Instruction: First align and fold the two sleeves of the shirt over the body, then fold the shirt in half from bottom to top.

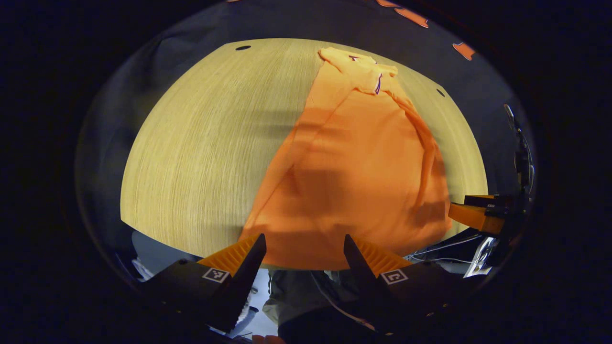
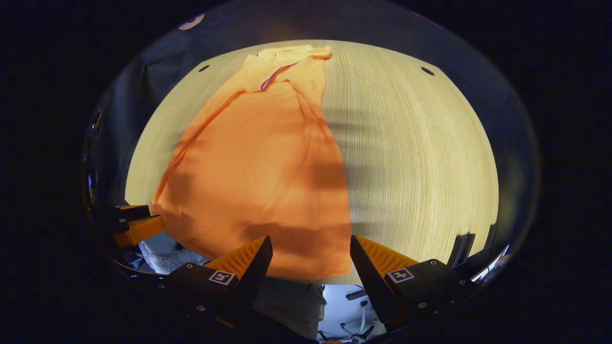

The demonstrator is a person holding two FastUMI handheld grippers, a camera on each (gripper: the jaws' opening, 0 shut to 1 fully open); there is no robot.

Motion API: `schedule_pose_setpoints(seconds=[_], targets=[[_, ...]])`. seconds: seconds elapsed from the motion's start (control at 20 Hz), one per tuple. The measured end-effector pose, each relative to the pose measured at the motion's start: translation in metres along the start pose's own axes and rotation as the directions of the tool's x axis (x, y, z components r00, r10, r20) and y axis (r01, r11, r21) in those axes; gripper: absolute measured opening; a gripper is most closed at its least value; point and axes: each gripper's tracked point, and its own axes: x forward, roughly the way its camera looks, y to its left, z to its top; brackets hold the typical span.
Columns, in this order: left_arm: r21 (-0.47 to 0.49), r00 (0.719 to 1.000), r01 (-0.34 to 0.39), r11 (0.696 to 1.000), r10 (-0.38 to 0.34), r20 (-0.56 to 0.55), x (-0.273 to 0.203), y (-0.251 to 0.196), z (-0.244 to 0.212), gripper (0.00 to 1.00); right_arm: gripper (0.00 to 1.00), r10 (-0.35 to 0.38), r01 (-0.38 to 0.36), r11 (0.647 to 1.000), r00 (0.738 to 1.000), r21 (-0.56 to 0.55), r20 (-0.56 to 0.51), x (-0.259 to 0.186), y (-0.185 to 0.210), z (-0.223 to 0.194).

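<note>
In the left gripper view, the left tool [image 1: 304,248] hangs with its fingers spread wide and empty just off the near hem of the orange shirt [image 1: 354,181], which lies flat on the wooden desk [image 1: 201,157], collar at the far end. If only the top layer is pinched, I'd expect the fold to drag crooked.

In the right gripper view, the right tool [image 2: 311,251] is likewise wide and empty at the hem; the shirt looks narrow, its sleeves seemingly already folded in, with soft creases.

Orange shirt [image 2: 258,181] laid flat on the wooden desk [image 2: 420,167], collar toward the top of the frame, sleeves folded over the body. Right gripper [image 2: 310,258] held spread apart at bottom centre, over the hem. Left gripper [image 2: 136,224] seen at lower left, beside the shirt's corner.
</note>
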Motion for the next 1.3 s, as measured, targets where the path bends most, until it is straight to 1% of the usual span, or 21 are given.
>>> schedule_pose_setpoints(seconds=[0.15, 0.2, 0.25, 0.4, 0.65, 0.75, 0.85, 1.05, 1.1, 1.15, 1.2, 1.25, 1.3], targets=[[0.002, 1.0, -0.029, 1.0, 0.029, 0.0, 0.011, 0.002, -0.002, 0.99, 0.99, -0.035, 0.035, 0.999, 0.999, -0.015, -0.022, 0.007, -0.008, -0.009], [0.011, 0.999, -0.046, 0.999, 0.045, 0.006, 0.014, 0.005, -0.001, 0.99, 0.99, -0.054, 0.054, 0.998, 0.998, -0.025, -0.024, 0.01, -0.012, -0.011], [0.019, 0.998, -0.064, 0.998, 0.064, -0.002, 0.018, 0.007, -0.002, 0.99, 0.99, -0.058, 0.057, 0.998, 0.998, -0.028, -0.03, 0.012, -0.013, -0.013], [0.047, 0.996, -0.087, 0.995, 0.088, -0.027, 0.026, 0.01, -0.012, 0.98, 0.99, -0.061, 0.06, 0.998, 0.997, -0.032, -0.051, 0.022, -0.012, -0.021], [0.042, 0.993, -0.111, 0.993, 0.113, -0.044, 0.031, 0.01, -0.014, 0.98, 0.99, -0.06, 0.057, 0.997, 0.996, -0.051, -0.072, 0.028, -0.007, -0.027], [0.068, 0.99, -0.133, 0.989, 0.136, -0.041, 0.034, 0.012, -0.012, 0.99, 0.99, -0.061, 0.058, 0.998, 0.995, -0.031, -0.08, 0.028, -0.005, -0.028], [0.062, 0.989, -0.14, 0.988, 0.142, -0.04, 0.037, 0.012, -0.011, 0.97, 0.99, -0.057, 0.055, 0.998, 0.995, -0.031, -0.083, 0.029, -0.004, -0.028], [0.068, 0.989, -0.14, 0.988, 0.143, -0.044, 0.037, 0.011, -0.01, 0.98, 0.99, -0.056, 0.054, 0.998, 0.995, -0.019, -0.083, 0.03, -0.004, -0.03], [0.065, 0.988, -0.14, 0.988, 0.143, -0.051, 0.037, 0.011, -0.012, 0.98, 0.95, -0.057, 0.056, 0.998, 0.994, -0.013, -0.089, 0.029, -0.003, -0.032], [0.07, 0.989, -0.137, 0.988, 0.14, -0.041, 0.037, 0.01, -0.011, 0.96, 0.83, -0.057, 0.056, 0.998, 0.995, -0.011, -0.085, 0.028, -0.002, -0.032], [0.08, 0.991, -0.132, 0.988, 0.134, -0.025, 0.036, 0.008, -0.008, 0.92, 0.65, -0.051, 0.051, 0.999, 0.996, -0.005, -0.07, 0.028, 0.0, -0.031], [0.113, 0.993, -0.118, 0.987, 0.12, -0.009, 0.038, 0.004, -0.004, 0.7, 0.47, -0.049, 0.048, 0.999, 0.997, -0.009, -0.062, 0.028, 0.002, -0.032], [0.162, 0.995, -0.099, 0.982, 0.099, 0.011, 0.039, -0.001, -0.001, 0.58, 0.28, -0.037, 0.037, 0.999, 0.998, -0.004, -0.055, 0.028, 0.004, -0.032]])
